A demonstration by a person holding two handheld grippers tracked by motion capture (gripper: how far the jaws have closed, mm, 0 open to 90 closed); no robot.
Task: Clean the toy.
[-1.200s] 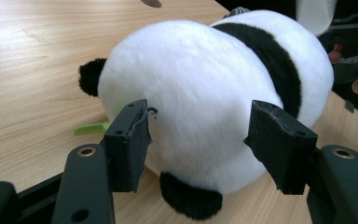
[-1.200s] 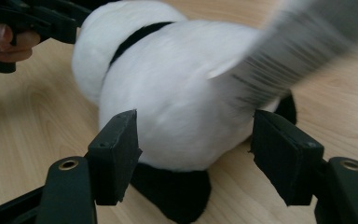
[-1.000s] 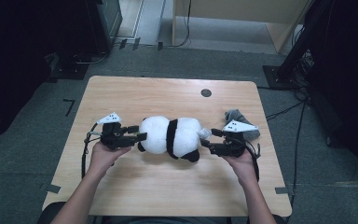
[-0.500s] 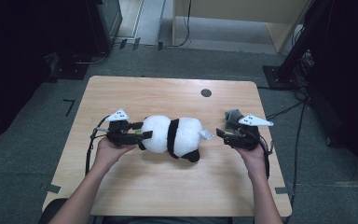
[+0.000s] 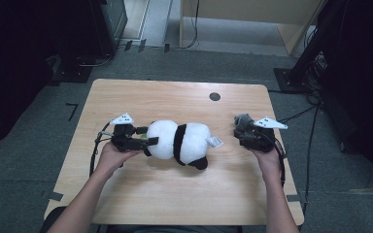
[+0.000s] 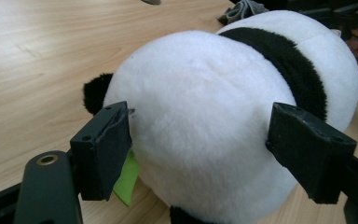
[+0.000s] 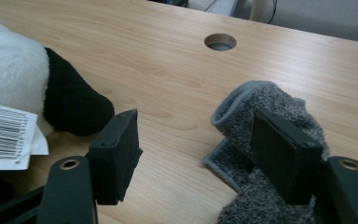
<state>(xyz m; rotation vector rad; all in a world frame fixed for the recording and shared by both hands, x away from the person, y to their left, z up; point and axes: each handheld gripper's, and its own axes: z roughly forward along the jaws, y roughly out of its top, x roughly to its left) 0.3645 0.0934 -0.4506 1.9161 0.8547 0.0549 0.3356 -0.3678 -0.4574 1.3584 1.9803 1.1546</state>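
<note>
The plush panda (image 5: 179,141) lies on the wooden bench (image 5: 141,194), its white rounded end sitting between the spread fingers (image 6: 103,149) of the left gripper (image 5: 148,141). In the left gripper view both pads rest against the fur on either side, though whether they press in is hard to tell; a green tag (image 6: 127,179) pokes out by the near finger, partly hidden behind it. The panda's underside and far end are cut off there. The right gripper (image 5: 240,132) stands apart from the toy, fingers (image 7: 116,154) open; a grey sock (image 7: 265,140) lies bunched around and behind one finger, its lower part hidden. A barcode label (image 7: 4,135) and a black paw (image 7: 72,102) lie just beyond the other finger.
</note>
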